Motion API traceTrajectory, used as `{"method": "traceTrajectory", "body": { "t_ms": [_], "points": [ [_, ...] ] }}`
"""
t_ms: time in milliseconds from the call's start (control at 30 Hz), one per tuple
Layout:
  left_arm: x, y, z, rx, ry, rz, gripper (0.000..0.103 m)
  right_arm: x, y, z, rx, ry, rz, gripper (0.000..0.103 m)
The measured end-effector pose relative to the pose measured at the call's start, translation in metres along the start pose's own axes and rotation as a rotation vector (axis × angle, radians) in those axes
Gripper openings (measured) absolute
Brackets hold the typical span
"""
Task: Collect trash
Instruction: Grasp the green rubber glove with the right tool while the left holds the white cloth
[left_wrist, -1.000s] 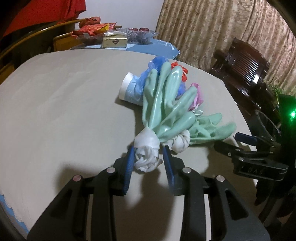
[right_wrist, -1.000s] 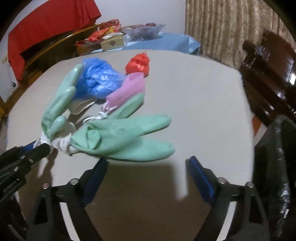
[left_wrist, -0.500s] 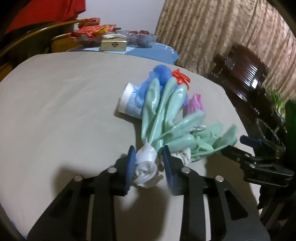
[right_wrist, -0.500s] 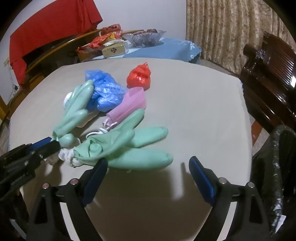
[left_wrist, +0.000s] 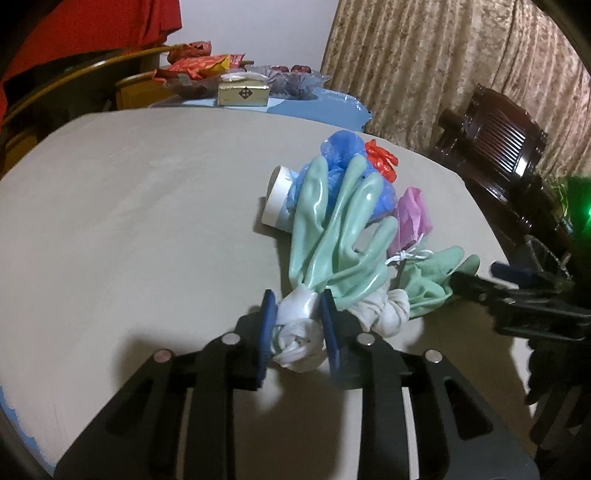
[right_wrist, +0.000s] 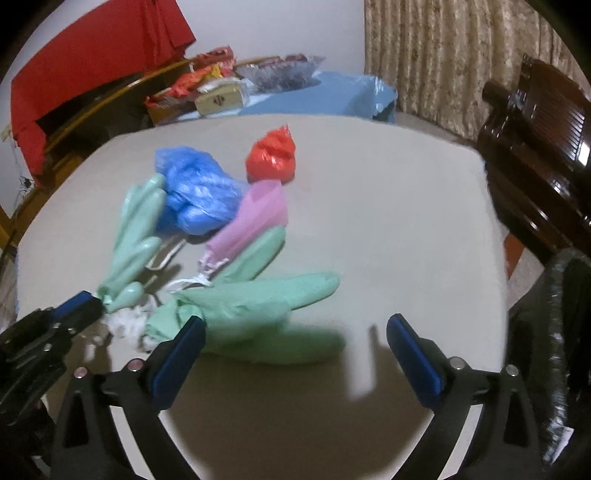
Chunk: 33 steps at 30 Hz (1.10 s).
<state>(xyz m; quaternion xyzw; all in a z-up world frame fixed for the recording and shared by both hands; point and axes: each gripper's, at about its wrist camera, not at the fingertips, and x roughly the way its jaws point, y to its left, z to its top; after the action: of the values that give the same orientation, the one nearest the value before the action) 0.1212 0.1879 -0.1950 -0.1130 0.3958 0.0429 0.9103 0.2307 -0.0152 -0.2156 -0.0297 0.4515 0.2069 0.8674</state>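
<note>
Grey table (left_wrist: 140, 206) carries the trash pile: two green gloves, blue bag (right_wrist: 195, 192), pink bag (right_wrist: 255, 218), red bag (right_wrist: 271, 157). Left gripper (left_wrist: 297, 330) clamps the near glove's white cuff (left_wrist: 299, 325), jaws easing apart. Right gripper (right_wrist: 295, 350) is spread wide and opening, the other green glove (right_wrist: 255, 306) lying loose between its jaws.

Right wrist view is motion-blurred, worst lower left: the near green glove (right_wrist: 258, 314) smears into its own shadow, white cuff edges can't be read. Paper cup (left_wrist: 275, 201) is mostly hidden behind the other green glove (left_wrist: 332, 236) and blue bag (left_wrist: 341, 147); only its rim end shows. Red bag (left_wrist: 380, 160) barely peeks out there. Black bag (right_wrist: 561, 350) is cut off at the right edge. Clutter on the far table, upper left, too small to identify.
</note>
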Motion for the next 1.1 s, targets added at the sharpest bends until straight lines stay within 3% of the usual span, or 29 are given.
{"method": "traceTrajectory", "body": {
  "t_ms": [100,200,267,333,367,467,1100],
  "points": [
    [0.004,0.004,0.000,-0.017,0.010,-0.001,0.034,0.008,0.003,-0.004,0.007,0.010,0.019,0.092],
    [0.008,0.002,0.000,-0.018,0.019,-0.008,0.033,0.004,0.008,-0.007,-0.021,-0.002,0.052,0.075],
    [0.008,-0.001,0.000,-0.012,0.018,-0.012,0.026,0.001,0.010,-0.006,-0.020,-0.001,0.096,0.050],
    [0.007,-0.002,0.000,-0.013,0.015,-0.015,0.026,-0.006,0.012,-0.003,-0.034,-0.016,0.124,0.035],
    [0.006,-0.002,0.001,-0.019,0.015,-0.020,0.025,-0.009,0.014,0.000,-0.042,-0.021,0.166,0.017],
    [-0.005,-0.004,0.003,-0.022,-0.007,-0.024,0.025,-0.021,0.016,0.001,-0.047,-0.026,0.204,0.003],
    [-0.089,-0.046,0.032,0.007,-0.175,-0.125,0.025,-0.133,-0.014,0.021,-0.010,-0.228,0.218,0.002]
  ]
}}
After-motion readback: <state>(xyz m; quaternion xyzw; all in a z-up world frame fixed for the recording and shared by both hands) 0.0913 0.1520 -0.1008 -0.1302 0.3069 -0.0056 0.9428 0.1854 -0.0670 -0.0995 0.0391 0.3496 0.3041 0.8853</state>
